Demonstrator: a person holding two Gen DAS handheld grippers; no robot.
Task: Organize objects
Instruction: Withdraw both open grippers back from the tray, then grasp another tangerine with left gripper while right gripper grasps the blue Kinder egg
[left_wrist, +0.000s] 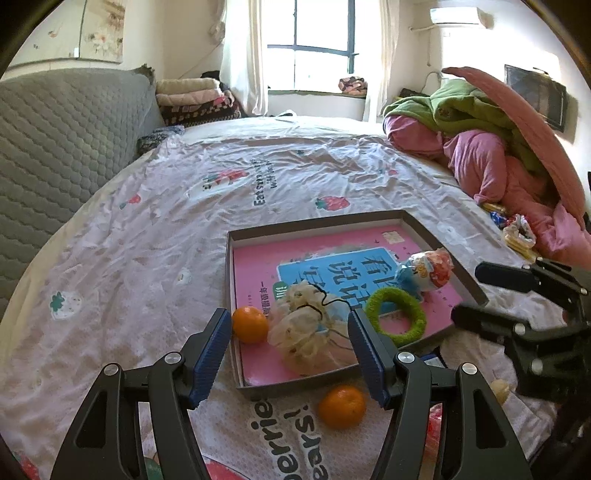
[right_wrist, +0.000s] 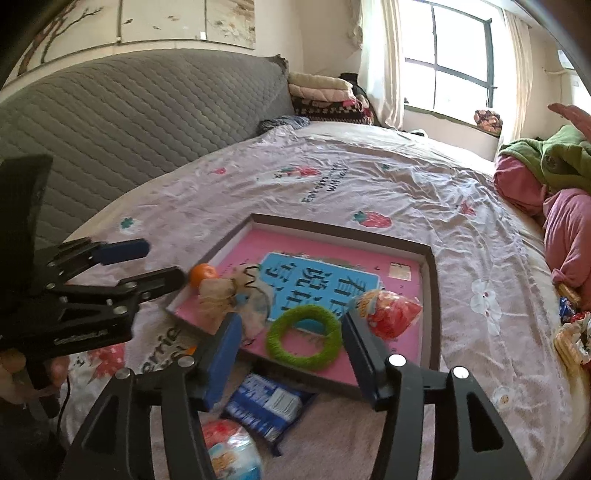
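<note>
A shallow grey box (left_wrist: 236, 258) (right_wrist: 432, 295) lies on the bed with a pink book (left_wrist: 258, 266) inside. On the book lie an orange (left_wrist: 250, 324) (right_wrist: 201, 274), a cream mesh pouch (left_wrist: 303, 328) (right_wrist: 218, 295), a green ring (left_wrist: 396, 316) (right_wrist: 304, 339) and a red-and-blue snack packet (left_wrist: 424, 271) (right_wrist: 391, 318). A second orange (left_wrist: 341, 406) lies on the sheet just outside the box's near edge. My left gripper (left_wrist: 290, 354) is open and empty, above the pouch. My right gripper (right_wrist: 291, 354) (left_wrist: 469, 295) is open and empty, above the ring.
A blue snack pack (right_wrist: 267, 406) and a red-and-white packet (right_wrist: 231, 448) lie on the sheet before the box. Wrapped snacks (left_wrist: 517, 230) (right_wrist: 570, 332) sit by a pile of pink and green bedding (left_wrist: 480, 140). A grey quilted headboard (left_wrist: 55, 147) stands at left.
</note>
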